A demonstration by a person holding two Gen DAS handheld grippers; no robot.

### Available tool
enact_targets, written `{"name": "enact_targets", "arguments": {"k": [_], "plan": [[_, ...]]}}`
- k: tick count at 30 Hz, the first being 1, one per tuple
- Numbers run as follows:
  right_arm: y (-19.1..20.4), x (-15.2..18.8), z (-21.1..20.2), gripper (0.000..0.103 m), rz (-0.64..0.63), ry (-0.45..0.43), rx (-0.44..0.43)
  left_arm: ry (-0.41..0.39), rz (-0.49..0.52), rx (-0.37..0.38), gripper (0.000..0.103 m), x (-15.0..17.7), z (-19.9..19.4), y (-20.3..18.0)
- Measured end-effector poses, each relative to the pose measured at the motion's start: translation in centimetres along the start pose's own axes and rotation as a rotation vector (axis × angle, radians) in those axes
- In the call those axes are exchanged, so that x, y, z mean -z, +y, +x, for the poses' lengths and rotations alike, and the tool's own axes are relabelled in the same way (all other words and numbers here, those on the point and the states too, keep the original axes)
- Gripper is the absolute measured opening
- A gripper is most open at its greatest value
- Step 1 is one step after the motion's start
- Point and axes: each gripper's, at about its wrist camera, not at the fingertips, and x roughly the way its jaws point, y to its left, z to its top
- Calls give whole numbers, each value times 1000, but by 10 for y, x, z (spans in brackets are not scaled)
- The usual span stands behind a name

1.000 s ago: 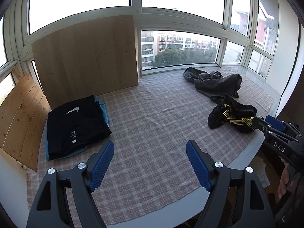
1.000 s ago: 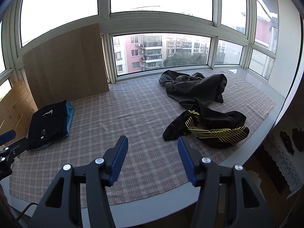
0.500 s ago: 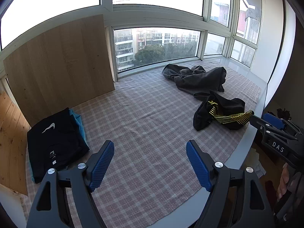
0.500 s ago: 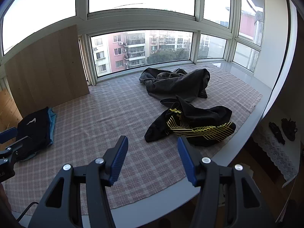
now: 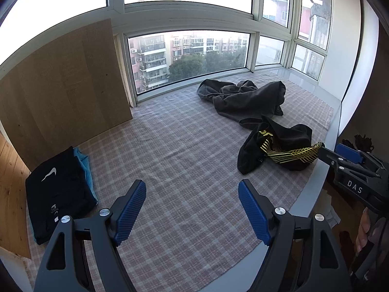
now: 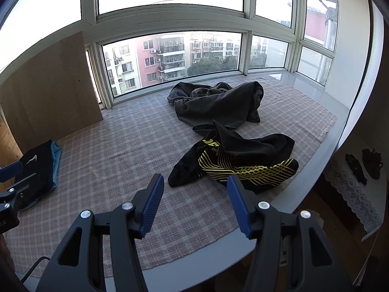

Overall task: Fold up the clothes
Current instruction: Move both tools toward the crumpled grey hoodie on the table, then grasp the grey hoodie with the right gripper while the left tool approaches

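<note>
Both hand-held grippers, left point(image 5: 192, 209) and right point(image 6: 195, 202), spread wide and empty above the checked cloth point(image 5: 184, 146), black-and-gold garment point(image 6: 233, 160) crumpled near the right edge, touching the grey garment point(image 6: 218, 102) behind, folded black shirt point(image 5: 56, 192) far left.

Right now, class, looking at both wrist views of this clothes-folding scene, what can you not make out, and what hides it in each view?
- Blue garment, left wrist view: mostly covered by the folded black shirt; its type is unclear.
- Dark grey garment, right wrist view: crumpled, so its kind is unclear.
- Black and gold garment, right wrist view: lettering is folded under.
- Small dark objects, right wrist view: too small to identify.
</note>
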Motion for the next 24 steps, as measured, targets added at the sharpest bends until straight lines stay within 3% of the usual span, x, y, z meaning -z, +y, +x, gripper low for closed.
{"name": "enact_targets", "arguments": {"k": [14, 24], "plan": [[-78, -66, 84, 54, -58, 23, -22, 20, -10, -51, 77, -56, 59, -52], [-149, -133, 206, 54, -107, 126, -50, 54, 29, -48, 77, -107, 127, -101]]}}
